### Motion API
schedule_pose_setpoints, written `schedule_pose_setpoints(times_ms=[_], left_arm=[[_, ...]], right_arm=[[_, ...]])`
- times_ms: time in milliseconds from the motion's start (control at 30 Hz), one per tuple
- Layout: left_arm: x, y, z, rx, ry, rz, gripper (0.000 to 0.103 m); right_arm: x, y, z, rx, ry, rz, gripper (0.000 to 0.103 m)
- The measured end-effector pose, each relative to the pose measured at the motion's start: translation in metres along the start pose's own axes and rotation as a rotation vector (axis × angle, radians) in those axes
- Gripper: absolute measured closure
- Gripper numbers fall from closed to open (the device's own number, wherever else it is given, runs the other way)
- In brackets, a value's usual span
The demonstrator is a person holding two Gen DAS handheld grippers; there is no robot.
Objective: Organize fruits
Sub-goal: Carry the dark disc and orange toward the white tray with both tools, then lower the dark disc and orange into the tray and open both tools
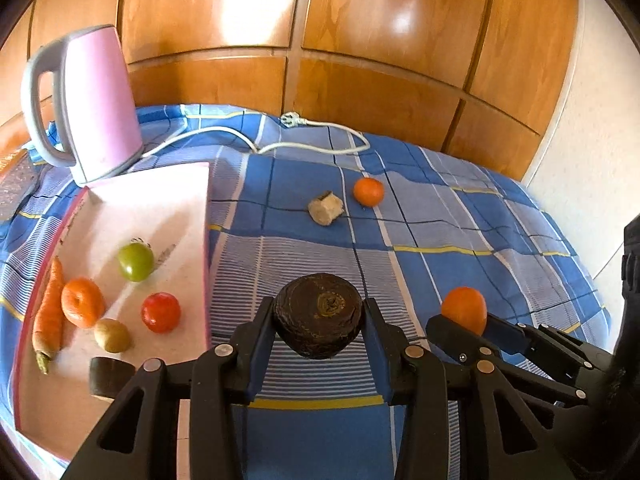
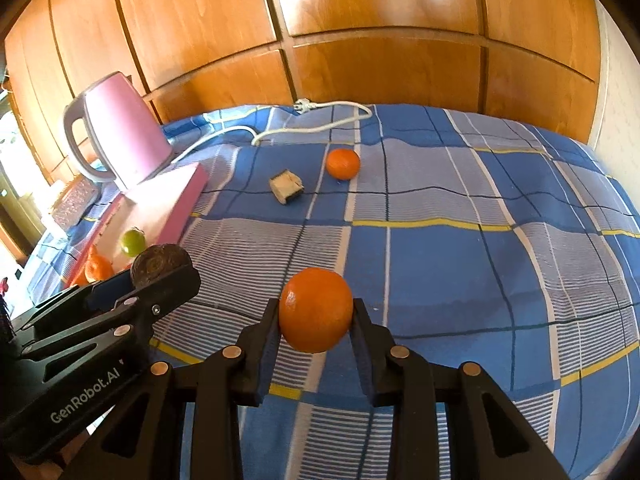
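Observation:
My left gripper point(image 1: 318, 312) is shut on a dark round beetroot point(image 1: 318, 314), held above the blue checked cloth, just right of the pink tray point(image 1: 176, 196). My right gripper point(image 2: 316, 312) is shut on an orange point(image 2: 316, 310); it also shows in the left wrist view point(image 1: 464, 308). The tray holds a green tomato point(image 1: 136, 261), a red tomato point(image 1: 161, 312), an orange fruit point(image 1: 82, 302), a carrot point(image 1: 50, 316), a potato point(image 1: 112, 335) and a dark piece point(image 1: 109, 376). Another orange point(image 1: 368, 191) lies farther back on the cloth.
A pink kettle point(image 1: 94, 108) stands behind the tray, its white cord and plug point(image 1: 292, 120) trailing across the cloth. A beige chunk point(image 1: 326, 208) lies beside the far orange. Wooden cabinet doors point(image 1: 360, 40) close off the back.

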State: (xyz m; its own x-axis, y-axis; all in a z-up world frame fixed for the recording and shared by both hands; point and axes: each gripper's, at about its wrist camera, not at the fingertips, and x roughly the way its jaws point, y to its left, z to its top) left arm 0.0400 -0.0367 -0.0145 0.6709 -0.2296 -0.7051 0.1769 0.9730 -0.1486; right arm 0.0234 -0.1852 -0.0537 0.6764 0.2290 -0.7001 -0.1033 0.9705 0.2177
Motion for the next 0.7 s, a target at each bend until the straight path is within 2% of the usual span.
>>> schedule_pose_setpoints(times_ms=[400,700], left_arm=[[-0.019,0.013,0.004,-0.019,-0.05,0.022,0.061],[-0.033,0.033,0.012,-0.045,-0.087,0.065,0.061]], right_arm=[[-0.003,0.005,0.003,0.004,-0.007,0.024,0.069],[-0.001,0.028,0.016,-0.067,-0.022,0.055,0.069]])
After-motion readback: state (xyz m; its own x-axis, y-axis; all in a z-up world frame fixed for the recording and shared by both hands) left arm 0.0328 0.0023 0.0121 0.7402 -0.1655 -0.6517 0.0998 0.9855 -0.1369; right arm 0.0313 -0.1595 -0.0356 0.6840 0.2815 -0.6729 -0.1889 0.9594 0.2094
